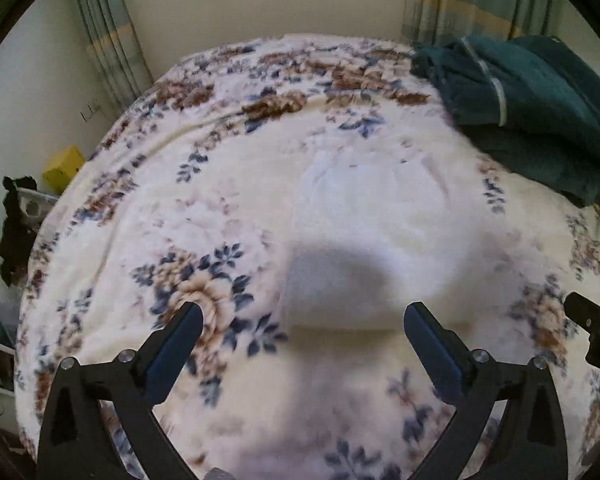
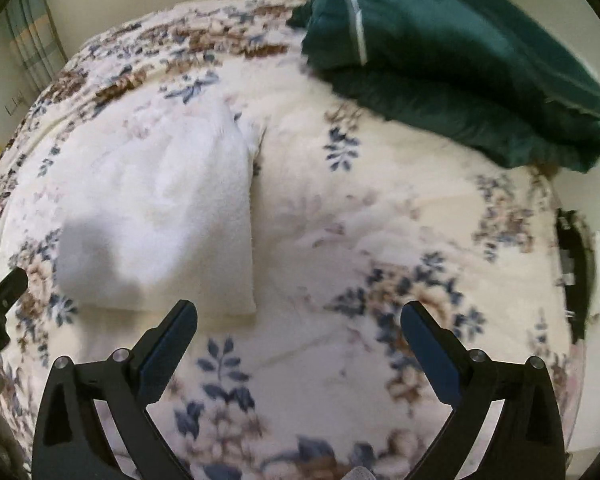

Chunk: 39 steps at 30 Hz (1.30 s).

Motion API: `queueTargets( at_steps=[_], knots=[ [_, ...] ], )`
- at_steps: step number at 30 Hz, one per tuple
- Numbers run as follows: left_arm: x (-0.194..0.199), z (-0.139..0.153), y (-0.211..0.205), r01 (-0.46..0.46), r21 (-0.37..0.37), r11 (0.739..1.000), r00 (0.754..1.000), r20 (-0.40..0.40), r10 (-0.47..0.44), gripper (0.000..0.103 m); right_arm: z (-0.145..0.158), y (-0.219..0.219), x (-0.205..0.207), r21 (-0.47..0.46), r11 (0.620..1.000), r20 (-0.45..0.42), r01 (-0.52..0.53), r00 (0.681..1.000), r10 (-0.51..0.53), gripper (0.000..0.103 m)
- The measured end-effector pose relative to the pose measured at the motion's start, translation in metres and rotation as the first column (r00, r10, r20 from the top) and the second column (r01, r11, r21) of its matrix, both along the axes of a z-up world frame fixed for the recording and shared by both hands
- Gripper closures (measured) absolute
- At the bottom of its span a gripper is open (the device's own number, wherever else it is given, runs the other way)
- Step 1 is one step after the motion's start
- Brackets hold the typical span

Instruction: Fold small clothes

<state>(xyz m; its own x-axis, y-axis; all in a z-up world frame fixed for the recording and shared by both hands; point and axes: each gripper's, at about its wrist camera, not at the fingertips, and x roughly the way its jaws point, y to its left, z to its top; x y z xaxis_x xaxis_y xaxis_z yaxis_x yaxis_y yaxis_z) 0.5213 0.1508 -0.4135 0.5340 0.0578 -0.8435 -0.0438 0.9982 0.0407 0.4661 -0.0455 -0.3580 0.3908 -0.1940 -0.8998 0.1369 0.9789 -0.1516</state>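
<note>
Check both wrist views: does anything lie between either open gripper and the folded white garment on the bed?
Nothing visible does. The left gripper faces the white garment over bare floral blanket. From the right gripper it lies up-left, unobstructed. The green bedding sits far behind.

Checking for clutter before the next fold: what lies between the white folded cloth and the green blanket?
Only bare floral bedspread separates the white folded cloth from the green blanket; the right wrist view shows it best.
</note>
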Motion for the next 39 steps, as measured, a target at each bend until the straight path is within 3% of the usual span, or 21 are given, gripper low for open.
queueTargets(
  at_steps=[16,23,30,39],
  knots=[
    [-0.183,0.226,-0.024,-0.039,-0.021,0.999,0.979,0.198,0.042,0.0,0.276,0.004,-0.21,-0.016,0.999,0.244,-0.031,0.969,0.034,0.0],
    [-0.251,0.297,-0.04,-0.02,-0.024,1.0,0.957,0.288,0.026,0.0,0.371,-0.004,-0.299,-0.04,0.998,0.363,-0.053,0.93,0.064,0.0],
    [-0.306,0.345,-0.053,-0.006,-0.01,1.0,0.93,0.367,0.01,0.0,0.43,-0.011,-0.368,-0.042,0.996,0.434,-0.084,0.896,0.094,0.0],
    [-0.343,0.365,-0.066,0.006,-0.022,1.0,0.915,0.404,0.004,0.0,0.473,-0.02,-0.42,-0.04,0.993,0.486,-0.112,0.866,0.117,0.0]
  ],
)
